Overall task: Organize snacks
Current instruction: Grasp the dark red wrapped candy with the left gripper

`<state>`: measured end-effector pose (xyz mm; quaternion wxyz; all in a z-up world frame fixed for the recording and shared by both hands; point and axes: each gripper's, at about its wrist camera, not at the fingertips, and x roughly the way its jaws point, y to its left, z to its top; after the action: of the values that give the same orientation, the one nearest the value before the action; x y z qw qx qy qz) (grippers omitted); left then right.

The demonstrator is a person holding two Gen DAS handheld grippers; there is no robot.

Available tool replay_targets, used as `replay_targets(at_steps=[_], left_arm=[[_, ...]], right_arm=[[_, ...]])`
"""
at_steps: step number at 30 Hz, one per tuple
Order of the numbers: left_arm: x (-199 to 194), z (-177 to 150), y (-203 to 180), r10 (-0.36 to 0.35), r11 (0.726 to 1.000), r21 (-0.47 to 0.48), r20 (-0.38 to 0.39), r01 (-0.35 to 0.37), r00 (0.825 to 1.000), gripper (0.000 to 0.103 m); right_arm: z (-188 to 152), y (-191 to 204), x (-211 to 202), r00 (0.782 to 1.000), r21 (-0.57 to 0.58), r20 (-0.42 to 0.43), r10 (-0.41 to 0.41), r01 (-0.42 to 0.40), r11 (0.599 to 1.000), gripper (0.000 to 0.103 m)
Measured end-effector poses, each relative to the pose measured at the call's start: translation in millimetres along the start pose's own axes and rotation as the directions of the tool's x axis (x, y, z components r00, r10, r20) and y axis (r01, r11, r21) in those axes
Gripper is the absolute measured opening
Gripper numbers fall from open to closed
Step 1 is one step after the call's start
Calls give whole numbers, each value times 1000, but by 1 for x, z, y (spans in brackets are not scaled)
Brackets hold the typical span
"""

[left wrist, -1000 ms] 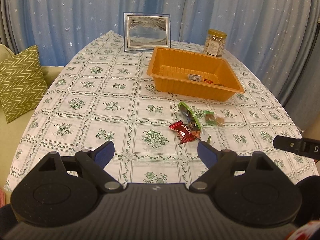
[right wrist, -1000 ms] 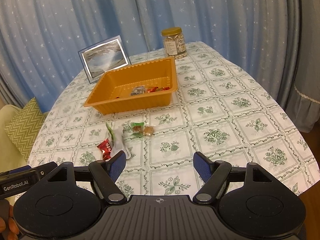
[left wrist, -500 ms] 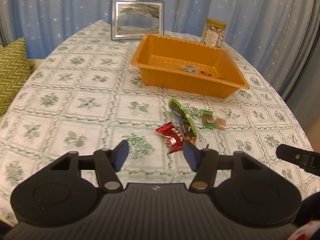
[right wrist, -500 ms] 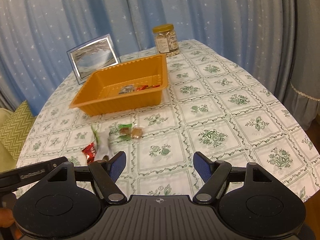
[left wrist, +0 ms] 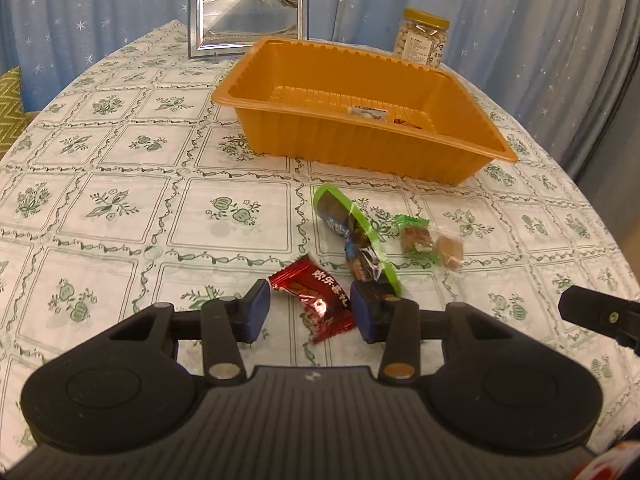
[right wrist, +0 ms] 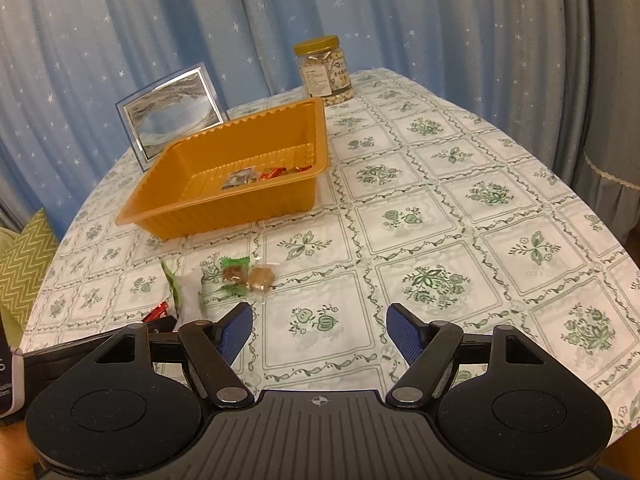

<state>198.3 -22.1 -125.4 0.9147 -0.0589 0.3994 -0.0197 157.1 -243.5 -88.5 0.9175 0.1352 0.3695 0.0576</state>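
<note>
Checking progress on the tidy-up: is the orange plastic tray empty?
No, the orange plastic tray already holds a few wrapped snacks near its front wall.

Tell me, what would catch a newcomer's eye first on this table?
Probably the big orange tray in the middle of the flowered tablecloth, with a few wrapped snacks already lying inside. In front of it lies a loose cluster of sweets, and the left tool has just been closing around the red wrapper, which lies between its blue pads without being pinched yet. Behind the tray stand a framed picture and a yellow-lidded jar.
</note>
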Motion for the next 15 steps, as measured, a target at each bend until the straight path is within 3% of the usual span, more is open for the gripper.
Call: replay_targets(at_steps=[12, 15], left_arm=[[-4, -4, 12, 13, 992, 123, 18, -15, 1000, 36], [-6, -4, 16, 27, 992, 126, 14, -29, 1000, 40]], right_arm=[[5, 8, 28, 1000, -37, -17, 5, -6, 999, 74], [7, 9, 33, 1000, -43, -16, 3, -4, 999, 74]])
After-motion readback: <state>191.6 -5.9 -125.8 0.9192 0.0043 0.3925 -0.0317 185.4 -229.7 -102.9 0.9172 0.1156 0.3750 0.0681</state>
